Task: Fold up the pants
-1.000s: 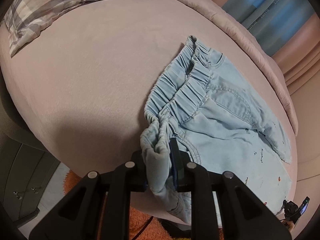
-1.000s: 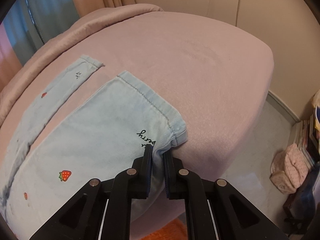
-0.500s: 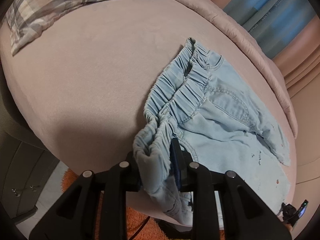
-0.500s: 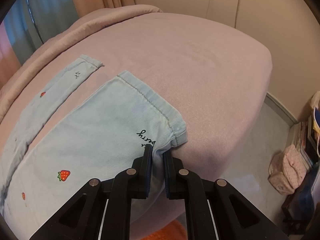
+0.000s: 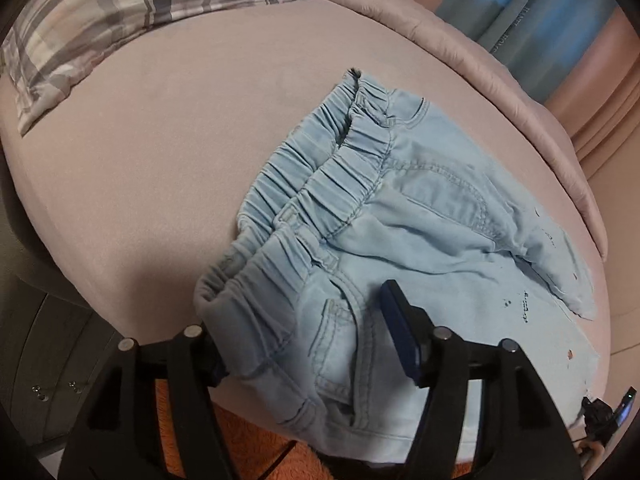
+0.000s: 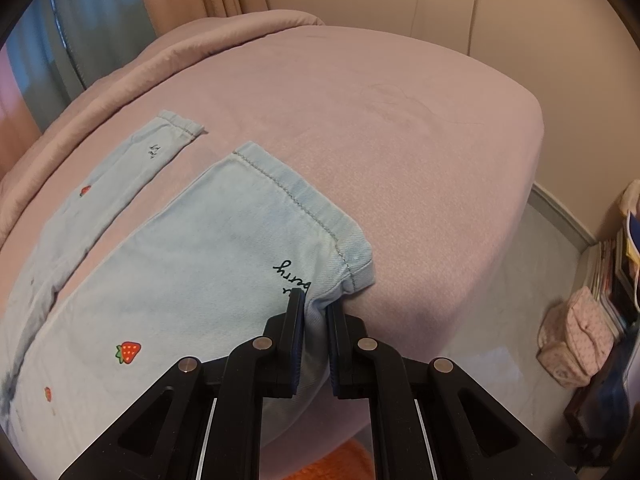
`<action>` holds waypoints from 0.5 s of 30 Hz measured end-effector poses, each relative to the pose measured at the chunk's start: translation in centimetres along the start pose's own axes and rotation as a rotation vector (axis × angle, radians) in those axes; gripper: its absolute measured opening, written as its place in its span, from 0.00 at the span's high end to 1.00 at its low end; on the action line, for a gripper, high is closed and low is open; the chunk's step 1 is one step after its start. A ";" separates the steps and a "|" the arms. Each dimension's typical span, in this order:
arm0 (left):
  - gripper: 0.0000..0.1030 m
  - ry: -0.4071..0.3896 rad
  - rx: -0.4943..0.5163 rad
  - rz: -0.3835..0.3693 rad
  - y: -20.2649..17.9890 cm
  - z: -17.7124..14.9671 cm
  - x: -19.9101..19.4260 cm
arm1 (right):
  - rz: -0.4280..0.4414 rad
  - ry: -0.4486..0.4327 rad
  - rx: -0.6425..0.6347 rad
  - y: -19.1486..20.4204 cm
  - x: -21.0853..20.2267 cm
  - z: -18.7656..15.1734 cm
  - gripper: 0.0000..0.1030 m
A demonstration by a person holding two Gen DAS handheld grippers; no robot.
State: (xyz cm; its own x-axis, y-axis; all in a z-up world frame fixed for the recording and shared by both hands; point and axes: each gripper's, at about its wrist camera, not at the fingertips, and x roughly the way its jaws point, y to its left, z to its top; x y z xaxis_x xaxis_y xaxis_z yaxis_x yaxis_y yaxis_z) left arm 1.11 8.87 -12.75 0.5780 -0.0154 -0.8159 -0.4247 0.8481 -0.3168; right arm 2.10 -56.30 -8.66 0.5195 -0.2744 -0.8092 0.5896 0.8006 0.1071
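Observation:
Light-blue denim pants (image 5: 420, 216) with small strawberry prints lie flat on a pink bed (image 5: 160, 140), their elastic waistband (image 5: 320, 184) toward the left wrist view's near edge. My left gripper (image 5: 308, 340) is opening. The near waistband corner lies loose between its spread jaws, and the right pad stands clear of the cloth. In the right wrist view the two legs (image 6: 208, 264) lie side by side on the bed (image 6: 400, 140). My right gripper (image 6: 316, 308) is shut on the near leg's edge, just short of the hem corner.
A plaid pillow (image 5: 120, 12) lies at the bed's far left, and a rolled pink quilt (image 5: 500, 92) runs along the far edge by the curtains. An orange rug (image 5: 248, 440) lies below the bed edge. A pink bag (image 6: 572, 336) and stacked books (image 6: 616, 272) sit on the floor at right.
The left jaws have spread wide and let go of the bunched waistband, which has dropped back and spread onto the bed edge. The right gripper and the leg it holds have not moved.

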 end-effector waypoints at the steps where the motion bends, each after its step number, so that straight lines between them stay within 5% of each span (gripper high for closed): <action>1: 0.31 0.001 0.002 -0.003 -0.1 0.0 0.0 | 0.000 -0.001 -0.001 0.0 0.0 0.0 0.93; 8: 0.25 0.024 -0.048 -0.050 0.4 0.9 -0.5 | 0.007 0.003 0.000 -0.1 0.0 0.1 0.93; 13: 0.18 -0.098 -0.001 -0.030 -0.3 1.7 -4.1 | 0.024 -0.011 0.029 -0.6 -0.4 0.1 0.91; 15: 0.00 -0.169 0.006 -0.035 -0.7 1.9 -5.9 | 0.007 -0.030 0.052 -0.8 -1.0 0.1 0.66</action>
State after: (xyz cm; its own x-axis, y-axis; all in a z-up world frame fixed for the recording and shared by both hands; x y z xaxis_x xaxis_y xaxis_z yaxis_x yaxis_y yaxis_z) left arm -0.67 9.39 -6.84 0.7017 0.0438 -0.7111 -0.3982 0.8518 -0.3404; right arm 1.16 -56.67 -7.87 0.5417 -0.2851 -0.7908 0.6170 0.7738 0.1436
